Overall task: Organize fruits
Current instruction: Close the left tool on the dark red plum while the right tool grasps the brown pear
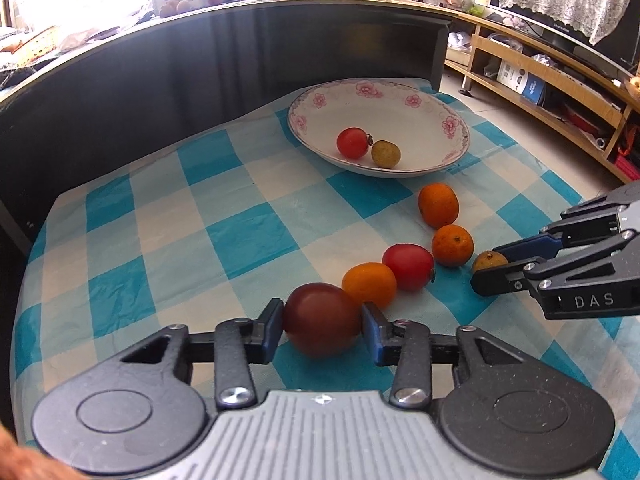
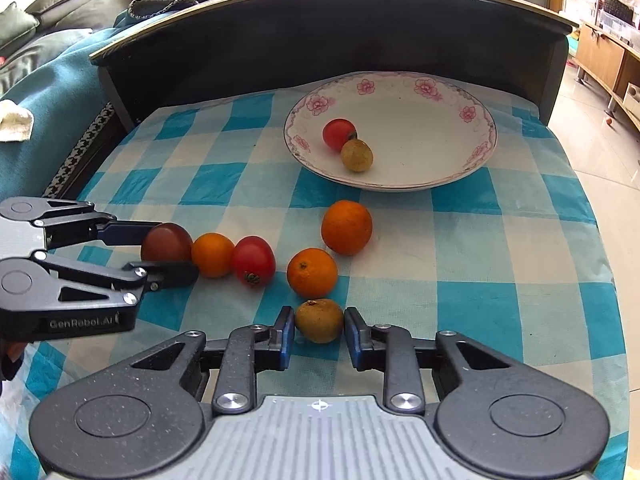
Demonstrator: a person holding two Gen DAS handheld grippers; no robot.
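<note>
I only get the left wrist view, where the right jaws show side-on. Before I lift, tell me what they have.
Observer: The right gripper has the brown longan centred between its jaws, one pad pressing on each side.
Operator: Good. Now state what lies off the table beyond the left gripper.
Observer: A teal-covered sofa stands right beside that edge, with a white cloth lying on it.

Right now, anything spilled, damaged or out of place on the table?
Nothing spilled or damaged. The plate sits upright with a red tomato and a brown longan in it. Four fruits still lie loose on the checked cloth. Left gripper grips a dark tomato; right gripper grips a second longan.
</note>
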